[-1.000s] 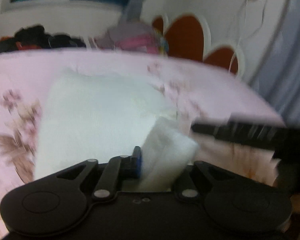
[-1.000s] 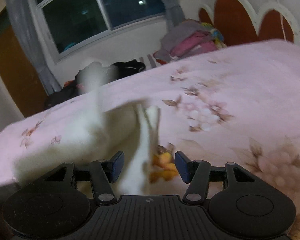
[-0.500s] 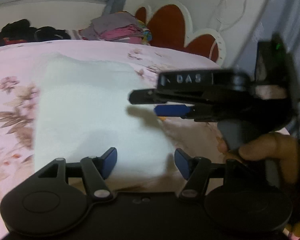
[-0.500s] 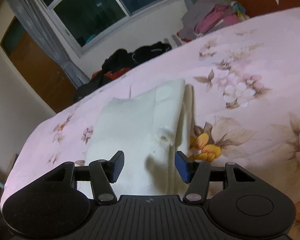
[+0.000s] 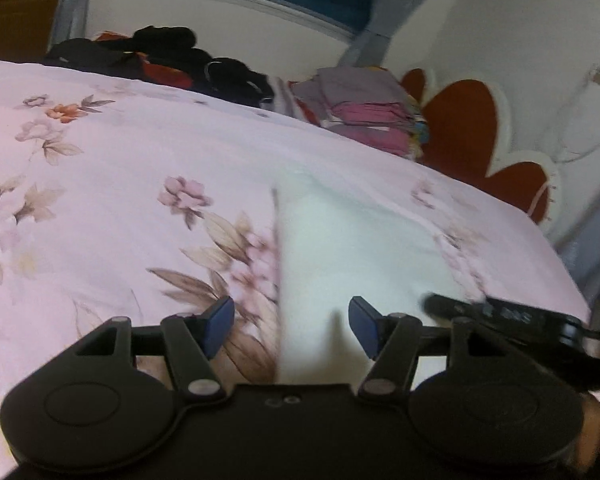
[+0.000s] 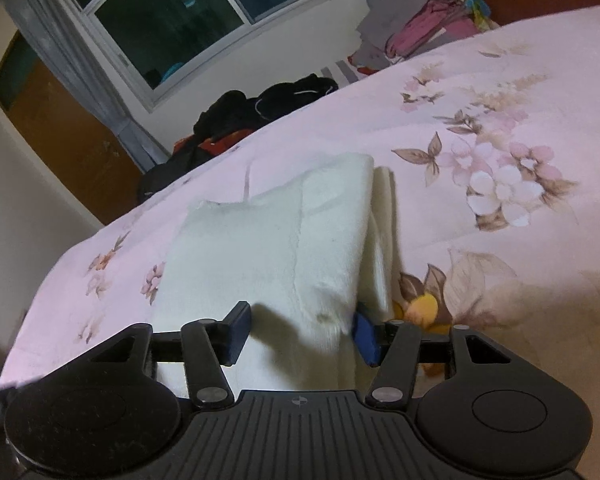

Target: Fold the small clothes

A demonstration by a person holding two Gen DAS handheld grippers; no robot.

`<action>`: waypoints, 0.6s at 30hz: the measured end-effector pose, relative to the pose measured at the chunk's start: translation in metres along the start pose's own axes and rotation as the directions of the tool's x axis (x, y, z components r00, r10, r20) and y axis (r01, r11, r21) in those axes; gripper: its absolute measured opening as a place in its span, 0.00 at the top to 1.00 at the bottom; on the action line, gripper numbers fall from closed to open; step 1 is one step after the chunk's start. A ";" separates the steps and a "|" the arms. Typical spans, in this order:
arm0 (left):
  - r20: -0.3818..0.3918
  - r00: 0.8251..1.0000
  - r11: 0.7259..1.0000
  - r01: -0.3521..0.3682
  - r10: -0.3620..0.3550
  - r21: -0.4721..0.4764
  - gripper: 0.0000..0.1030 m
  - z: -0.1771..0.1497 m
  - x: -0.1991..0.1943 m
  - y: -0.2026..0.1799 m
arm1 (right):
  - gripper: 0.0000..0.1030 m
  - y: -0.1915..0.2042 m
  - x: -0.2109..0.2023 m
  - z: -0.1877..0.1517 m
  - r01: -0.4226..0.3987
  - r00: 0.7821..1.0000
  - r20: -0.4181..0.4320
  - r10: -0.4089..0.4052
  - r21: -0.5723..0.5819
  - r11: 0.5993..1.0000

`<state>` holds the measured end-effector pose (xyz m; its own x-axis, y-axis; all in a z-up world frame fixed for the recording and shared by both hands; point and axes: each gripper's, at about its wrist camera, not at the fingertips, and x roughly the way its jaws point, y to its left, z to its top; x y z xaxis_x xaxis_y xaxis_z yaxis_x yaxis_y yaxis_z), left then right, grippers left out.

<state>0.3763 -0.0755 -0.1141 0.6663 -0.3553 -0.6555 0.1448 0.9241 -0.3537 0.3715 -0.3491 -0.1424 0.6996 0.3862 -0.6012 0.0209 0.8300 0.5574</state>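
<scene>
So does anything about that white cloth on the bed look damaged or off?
Yes. The white cloth has a small brownish mark, maybe a hole or a stain, near its close edge, just ahead of the right hand-held gripper, whose jaws are closing around that edge. Its folded layers also sit unevenly along the right side.

Pink floral bedspread [image 6: 500, 92] under a folded white cloth [image 6: 268, 248], clothes piles [image 5: 364, 116] beyond.
</scene>
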 end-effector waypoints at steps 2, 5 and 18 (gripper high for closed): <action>-0.010 1.000 1.000 -0.018 0.018 -0.007 0.40 0.004 0.011 0.002 | 0.78 0.000 0.002 0.003 -0.008 1.000 -0.009 0.008 0.003 1.000; -0.021 1.000 1.000 -0.016 0.017 0.008 0.40 0.006 0.020 -0.001 | 0.81 0.004 0.004 0.005 0.000 1.000 -0.017 -0.001 -0.026 1.000; -0.072 0.997 0.998 0.024 -0.019 0.063 0.38 0.002 0.052 -0.024 | 0.85 0.005 0.005 0.004 0.114 0.992 -0.034 -0.122 -0.180 0.977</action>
<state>0.4089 -0.1156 -0.1389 0.6092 -0.3820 -0.6949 0.2062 0.9225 -0.3263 0.3780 -0.3447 -0.1405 0.6671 0.2954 -0.6839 -0.0281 0.9273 0.3732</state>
